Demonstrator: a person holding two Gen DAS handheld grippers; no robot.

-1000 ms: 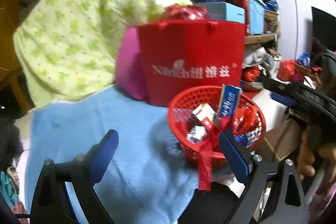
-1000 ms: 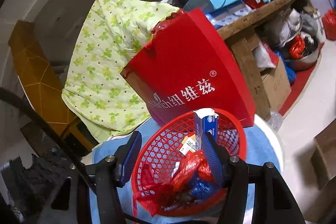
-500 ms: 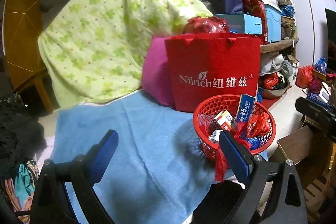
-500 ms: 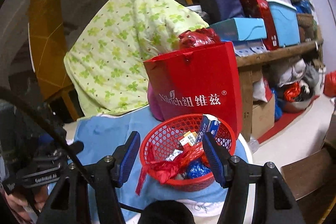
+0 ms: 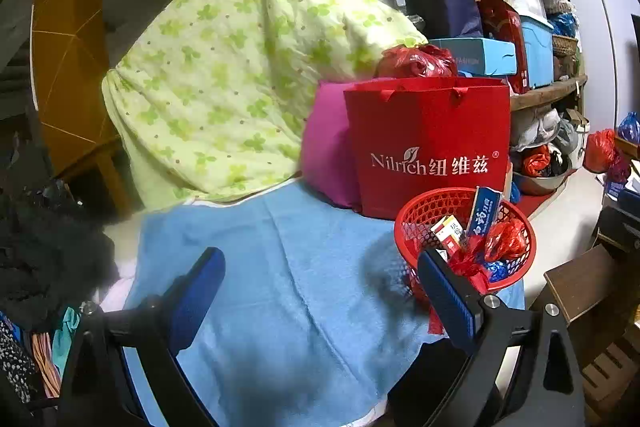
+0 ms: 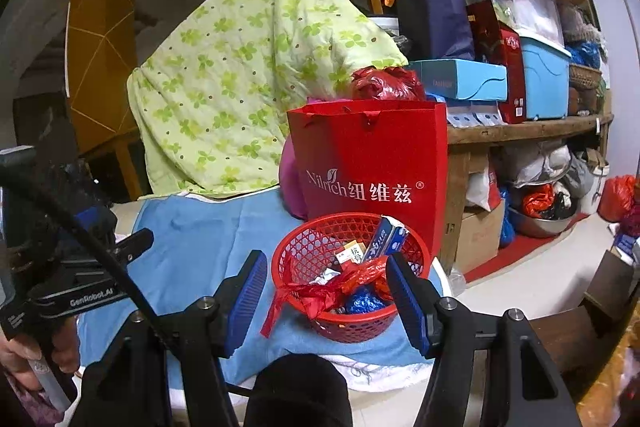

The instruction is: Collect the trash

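A red mesh basket point(image 6: 312, 251) point(image 5: 416, 223) stands on the blue towel point(image 5: 288, 267) point(image 6: 200, 227) at its right end. It holds a blue toothpaste box point(image 6: 386, 235) point(image 5: 484, 211), a small white and red carton point(image 5: 450, 231), red wrappers point(image 6: 352, 279) and a blue wrapper point(image 6: 362, 299). My right gripper point(image 6: 326, 297) hangs open just in front of the basket, nothing between its blue pads. My left gripper point(image 5: 320, 291) is open too, over bare towel left of the basket. The left gripper's body point(image 6: 76, 291), held by a hand, shows at the left of the right wrist view.
A red paper bag point(image 5: 428, 147) point(image 6: 372, 163) and a magenta cushion point(image 5: 326, 155) stand behind the basket. A green flowered quilt point(image 5: 240, 67) drapes over a railing. Shelves with boxes point(image 6: 520, 75) fill the right, with floor clutter point(image 6: 544, 203) and a brown box point(image 5: 580, 279) nearby.
Both grippers have pulled back and up from the basket, which now looks smaller and farther. The right wrist view has rolled level. Nothing was picked up or let go.
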